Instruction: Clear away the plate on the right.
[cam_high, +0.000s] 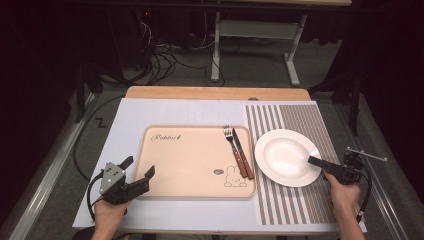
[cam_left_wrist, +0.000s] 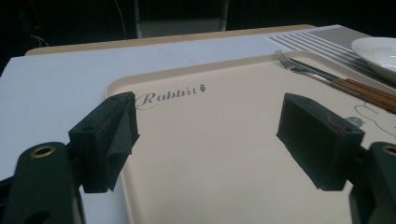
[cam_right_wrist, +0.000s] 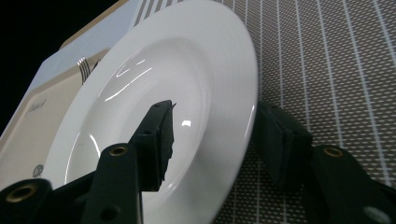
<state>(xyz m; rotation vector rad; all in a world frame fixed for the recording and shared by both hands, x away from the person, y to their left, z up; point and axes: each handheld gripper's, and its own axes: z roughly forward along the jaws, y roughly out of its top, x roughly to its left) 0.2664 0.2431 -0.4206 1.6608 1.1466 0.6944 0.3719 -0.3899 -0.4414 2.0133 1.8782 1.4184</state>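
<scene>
One tool pad (outer) behind plate

Dim surroundings, bright table, soft glare.

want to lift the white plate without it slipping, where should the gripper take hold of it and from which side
Take the white plate by its broad flat rim on the right edge, coming in low from the right gripper's side. The rim overhangs the striped mat, so one jaw can slide under while the other sits on top, as the right gripper view shows. The knife and fork crowd the left side.
</scene>
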